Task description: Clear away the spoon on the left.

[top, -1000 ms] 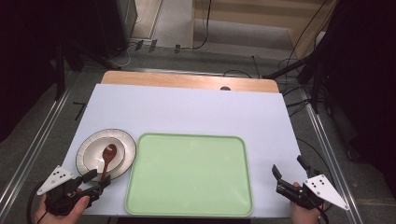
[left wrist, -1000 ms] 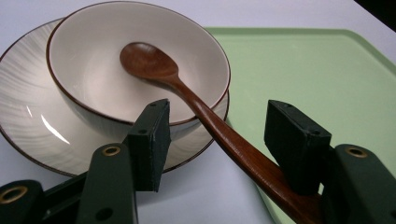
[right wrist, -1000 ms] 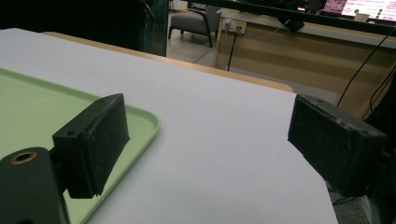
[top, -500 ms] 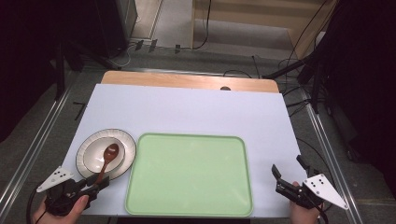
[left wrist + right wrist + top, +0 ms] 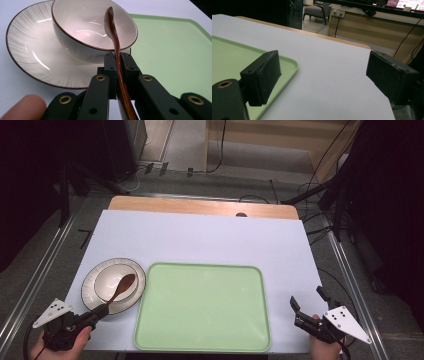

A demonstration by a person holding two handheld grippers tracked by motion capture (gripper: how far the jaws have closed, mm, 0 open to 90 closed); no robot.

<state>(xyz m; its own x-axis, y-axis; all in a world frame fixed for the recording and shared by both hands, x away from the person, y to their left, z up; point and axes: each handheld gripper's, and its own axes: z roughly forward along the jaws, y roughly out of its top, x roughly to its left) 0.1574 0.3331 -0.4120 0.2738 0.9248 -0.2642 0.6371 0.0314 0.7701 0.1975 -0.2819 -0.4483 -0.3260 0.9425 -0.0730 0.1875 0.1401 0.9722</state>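
Just closed: left gripper [image 5: 117, 62] pinching spoon [image 5: 115, 40] handle, low by bowl [image 5: 82, 30]; right gripper [image 5: 322, 80] spread, level over bench [image 5: 332, 75].

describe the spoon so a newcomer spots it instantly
Left of the green tray a striped plate carries a white bowl. The spoon lies across that bowl: the one dark brown wooden piece, its handle pinched in the left gripper.

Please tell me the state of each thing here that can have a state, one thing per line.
Left claw: just closed, shut on the spoon handle.
Spoon: gripped, head resting in the bowl.
Bowl: upright on the plate, no food in it.
Plate: flat on the table, under the bowl.
Tray: flat, nothing on it.
Right claw: open, holding nothing.
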